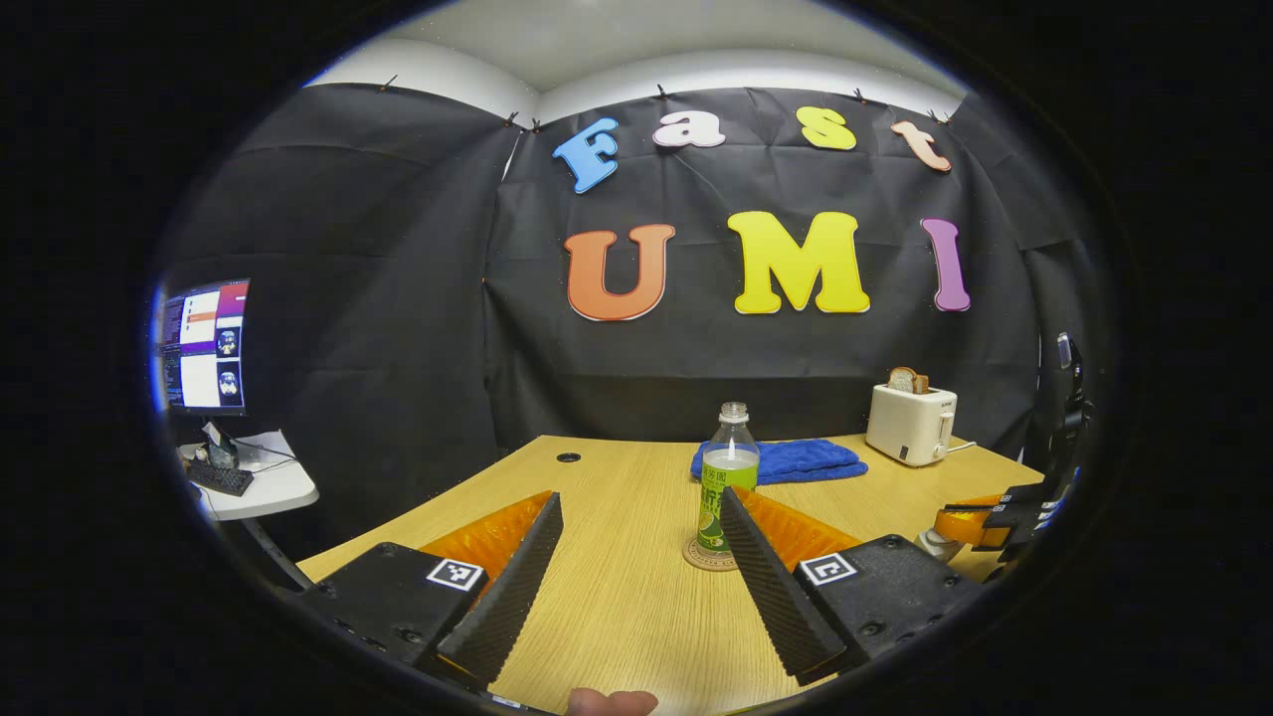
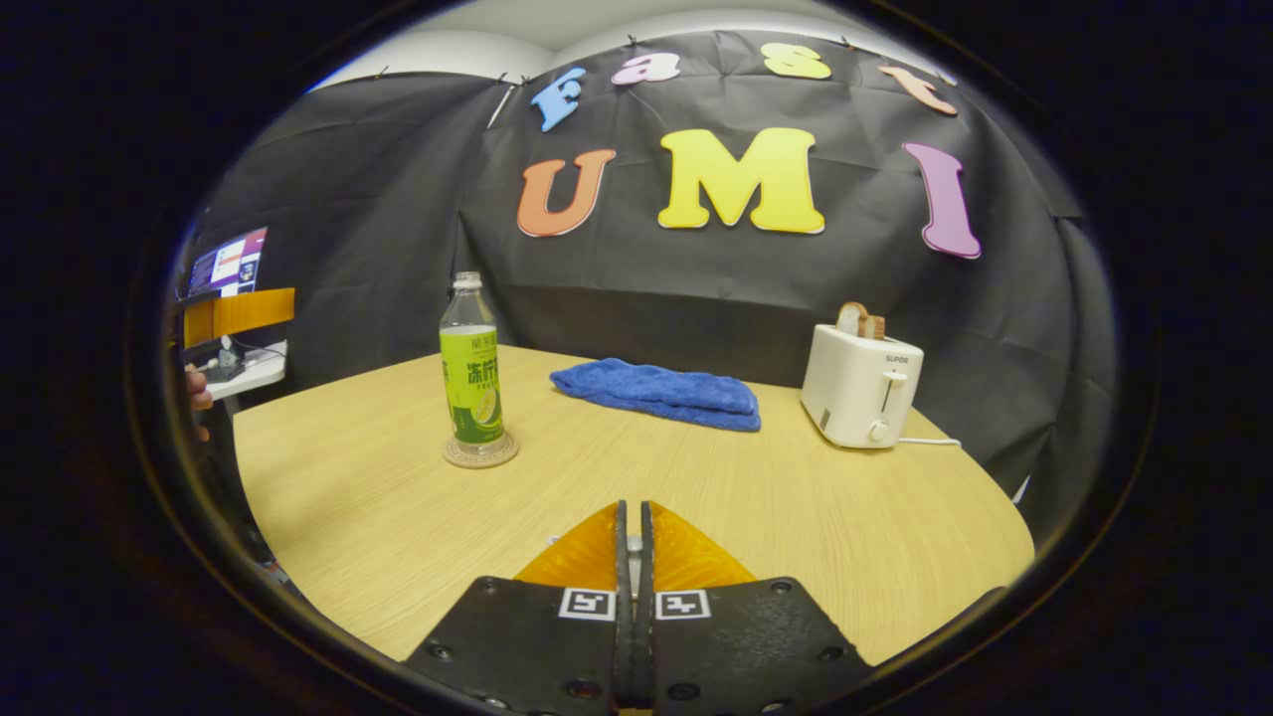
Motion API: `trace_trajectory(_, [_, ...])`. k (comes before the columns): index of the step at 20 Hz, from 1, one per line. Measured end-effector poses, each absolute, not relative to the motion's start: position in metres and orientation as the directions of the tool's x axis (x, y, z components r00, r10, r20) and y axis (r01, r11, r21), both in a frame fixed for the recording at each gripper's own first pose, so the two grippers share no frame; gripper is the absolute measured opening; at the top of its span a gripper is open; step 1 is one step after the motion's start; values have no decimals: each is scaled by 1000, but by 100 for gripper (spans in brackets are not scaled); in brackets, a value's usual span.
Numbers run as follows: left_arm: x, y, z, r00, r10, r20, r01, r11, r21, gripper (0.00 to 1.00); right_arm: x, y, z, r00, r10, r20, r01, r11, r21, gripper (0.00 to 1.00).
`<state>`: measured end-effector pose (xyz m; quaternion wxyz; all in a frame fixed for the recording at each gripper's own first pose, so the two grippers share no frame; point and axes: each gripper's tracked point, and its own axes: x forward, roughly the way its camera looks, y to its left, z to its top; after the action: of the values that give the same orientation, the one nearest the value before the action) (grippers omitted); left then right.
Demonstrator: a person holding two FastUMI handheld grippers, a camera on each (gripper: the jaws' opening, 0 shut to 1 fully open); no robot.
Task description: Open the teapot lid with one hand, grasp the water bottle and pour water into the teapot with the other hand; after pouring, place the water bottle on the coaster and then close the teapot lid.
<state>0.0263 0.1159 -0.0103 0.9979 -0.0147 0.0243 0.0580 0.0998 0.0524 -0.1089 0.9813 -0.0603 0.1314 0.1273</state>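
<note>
Left gripper view shows the left gripper [image 1: 636, 557] with its fingers spread wide apart above the wooden table [image 1: 617, 597], holding nothing. Between them, farther off, the water bottle [image 1: 728, 477] stands upright on a round coaster [image 1: 696, 557], uncapped. A blue towel [image 1: 796, 459] lies behind it, a white toaster [image 1: 910, 423] with bread to the right.

Right gripper view shows the right gripper [image 2: 634, 532] with its fingers pressed nearly together; something small and pale sits between them, too hidden to tell. The bottle [image 2: 471, 373] stands on the coaster [image 2: 481, 452] at left, well apart from the towel [image 2: 661, 393] and toaster [image 2: 860, 383].
</note>
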Motion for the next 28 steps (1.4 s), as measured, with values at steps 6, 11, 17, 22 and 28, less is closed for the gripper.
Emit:
trace_trajectory(6, [25, 114, -9, 993, 113, -46, -115, 993, -30, 99, 98, 52, -111, 941, 218, -260, -250, 963, -97, 4])
trace_trajectory(11, [24, 111, -5, 994, 105, -40, -106, 994, -35, 99, 93, 54, -96, 947, 232, -223, -254, 965, -72, 58])
trace_trajectory(17, [25, 86, 6, 998, 59, -14, -60, 998, -28, 99, 84, 32, -57, 981, 133, -139, -139, 990, -36, 97])
trace_trajectory(22, [10, 55, 18, 1000, 18, 21, -17, 1000, -16, 99, 50, 18, -22, 996, 61, -60, -63, 997, -39, 97])
trace_trajectory(28, [-22, 19, 20, 998, -20, 53, 20, 1000, 6, 99, -5, 9, -9, 1000, 16, 1, -16, 999, -48, 97])
